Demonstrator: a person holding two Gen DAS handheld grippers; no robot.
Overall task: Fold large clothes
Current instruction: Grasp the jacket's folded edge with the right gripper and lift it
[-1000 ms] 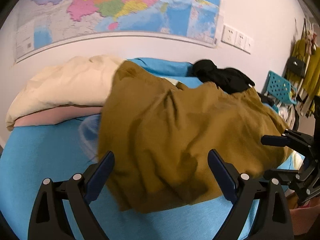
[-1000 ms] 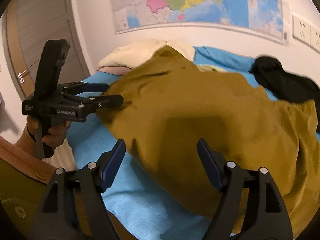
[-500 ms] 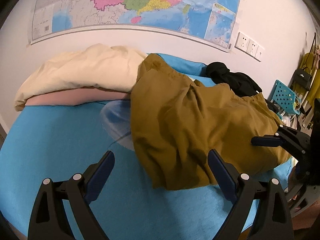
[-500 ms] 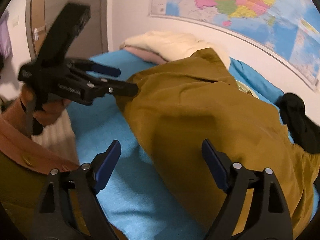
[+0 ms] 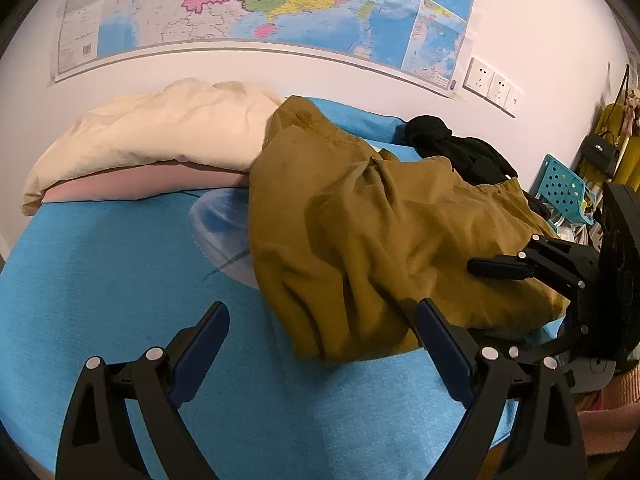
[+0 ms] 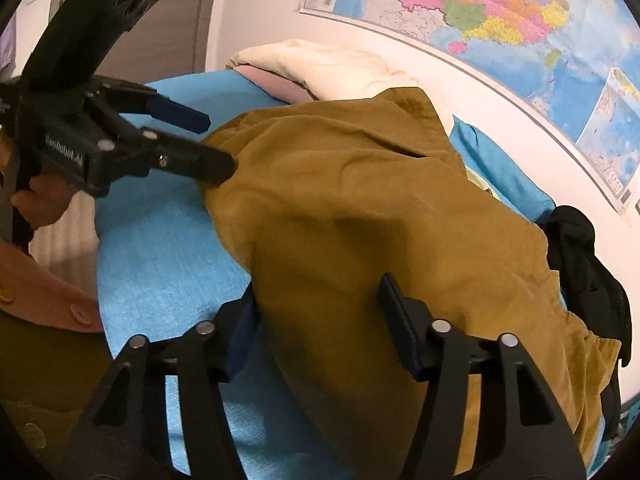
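A large mustard-brown garment lies rumpled across the blue bed, its far corner up against the pillows. It fills the right wrist view. My left gripper is open and empty, low over the bed just short of the garment's near edge; it shows from the side in the right wrist view. My right gripper is open, its jaws either side of the garment's near edge, not closed on it. It shows at the right of the left wrist view.
A cream pillow on a pink one lies at the head of the bed. A black garment lies at the far right by the wall. A map hangs above. A teal basket stands beyond the bed.
The left gripper has drawn back and left, away from the garment, so more bare blue sheet shows. The right gripper has moved in onto the garment's near edge.
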